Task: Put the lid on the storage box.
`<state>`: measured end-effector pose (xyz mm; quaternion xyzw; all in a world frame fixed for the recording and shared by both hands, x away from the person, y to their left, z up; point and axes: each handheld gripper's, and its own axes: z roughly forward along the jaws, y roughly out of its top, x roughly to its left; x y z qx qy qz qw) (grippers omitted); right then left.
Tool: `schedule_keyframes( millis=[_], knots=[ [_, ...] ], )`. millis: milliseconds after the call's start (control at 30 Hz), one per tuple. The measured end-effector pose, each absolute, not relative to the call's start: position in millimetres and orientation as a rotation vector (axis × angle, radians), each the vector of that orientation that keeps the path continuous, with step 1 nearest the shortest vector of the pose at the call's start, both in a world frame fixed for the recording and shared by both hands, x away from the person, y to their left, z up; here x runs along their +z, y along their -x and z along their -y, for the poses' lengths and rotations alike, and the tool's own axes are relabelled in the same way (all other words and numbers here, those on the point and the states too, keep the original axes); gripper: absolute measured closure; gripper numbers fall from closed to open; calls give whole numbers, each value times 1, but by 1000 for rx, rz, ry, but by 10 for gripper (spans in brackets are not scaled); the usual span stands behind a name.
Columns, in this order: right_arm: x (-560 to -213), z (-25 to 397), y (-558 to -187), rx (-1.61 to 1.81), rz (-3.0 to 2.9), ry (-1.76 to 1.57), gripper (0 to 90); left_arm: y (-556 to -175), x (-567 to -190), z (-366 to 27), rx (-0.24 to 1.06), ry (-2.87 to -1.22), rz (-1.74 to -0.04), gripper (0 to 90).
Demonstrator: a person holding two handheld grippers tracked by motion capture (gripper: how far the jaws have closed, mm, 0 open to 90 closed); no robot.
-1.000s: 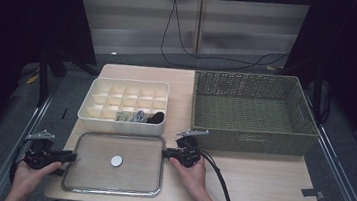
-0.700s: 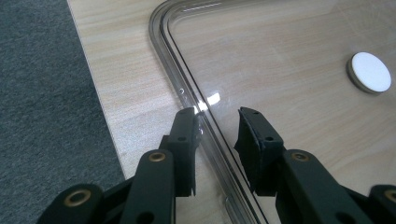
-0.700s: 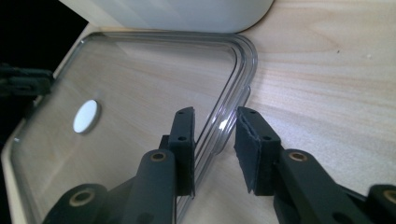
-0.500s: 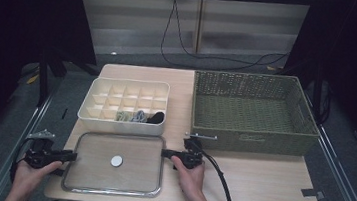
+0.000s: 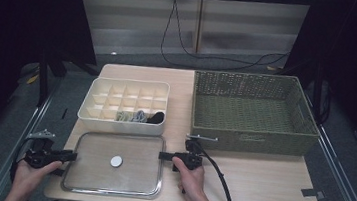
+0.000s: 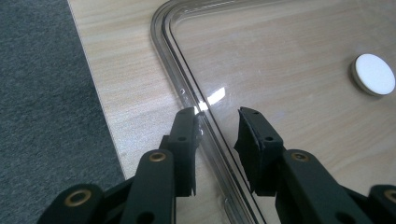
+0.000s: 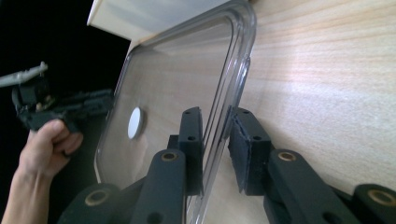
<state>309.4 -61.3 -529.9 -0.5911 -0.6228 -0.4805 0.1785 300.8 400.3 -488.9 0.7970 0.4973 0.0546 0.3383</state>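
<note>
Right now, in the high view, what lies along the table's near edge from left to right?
Left gripper → clear rectangular plastic lid with its white round knob → right gripper → small dark tape piece.

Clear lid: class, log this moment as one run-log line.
clear lid flat on table | left gripper open, straddling rim | right gripper open, straddling opposite rim

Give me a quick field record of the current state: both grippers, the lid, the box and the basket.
work in hand: clear lid flat on table, a gripper at each short edge
left gripper: jaws open, astride the lid's rim
right gripper: jaws open, astride the opposite rim
lid knob: white, centred
divided box: uncovered, behind the lid, some items in front cells
wicker basket: right of the box, empty
</note>
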Motion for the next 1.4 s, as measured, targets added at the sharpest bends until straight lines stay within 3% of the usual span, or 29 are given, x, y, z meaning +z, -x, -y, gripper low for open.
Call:
schedule_keyframes(
  millis=[433, 667, 767, 867, 1133, 1400],
  knots=[
    [-529, 56, -308, -1346, 1844, 1540, 705, -302, -489, -401, 132, -2066, -1302, 676],
    [-529, 58, -309, -1367, 1812, 1517, 740, -301, -489, -401, 127, -2063, -1300, 671],
    [-528, 60, -308, -1395, 1803, 1488, 758, -302, -489, -402, 103, -2069, -1294, 626],
    [-529, 61, -308, -1400, 1794, 1473, 774, -302, -488, -403, 94, -2048, -1312, 467],
    [-528, 62, -307, -1433, 1793, 1466, 783, -297, -487, -405, 12, -2049, -1302, 318],
    [-526, 62, -305, -1462, 1807, 1460, 784, -291, -488, -404, -58, -2002, -1310, 385]
  ],
)
